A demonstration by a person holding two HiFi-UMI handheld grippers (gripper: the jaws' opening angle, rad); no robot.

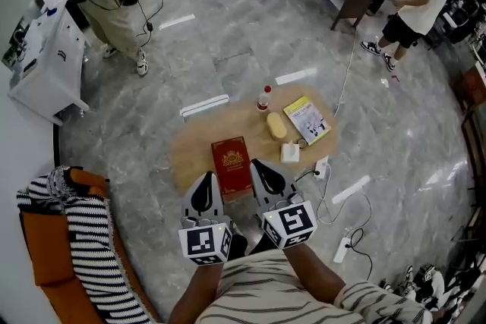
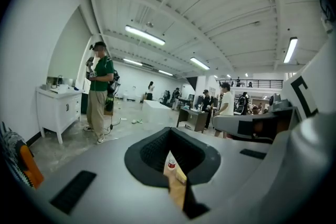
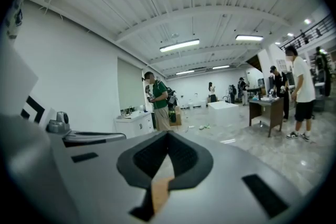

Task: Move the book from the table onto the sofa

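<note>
Red book [image 1: 231, 165] lay flat, cover up, at near rim of wooden bench [image 1: 190, 152]. Long axis ran from near rim toward bench centre, almost straight away from person; cover emblem upright from person's side. Left hand-held gripper [image 1: 203, 193] and right hand-held gripper [image 1: 267, 177] both closed, empty, flanking book's near end. Likely best: open jaws first, pinch book's near corners, lift level, carry to sofa [image 1: 45, 254] left of bench.

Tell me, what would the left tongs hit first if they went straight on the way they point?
Most likely the wooden table, just left of the red book: the left tongs' own view shows its top dead ahead. Depth is unclear.
</note>
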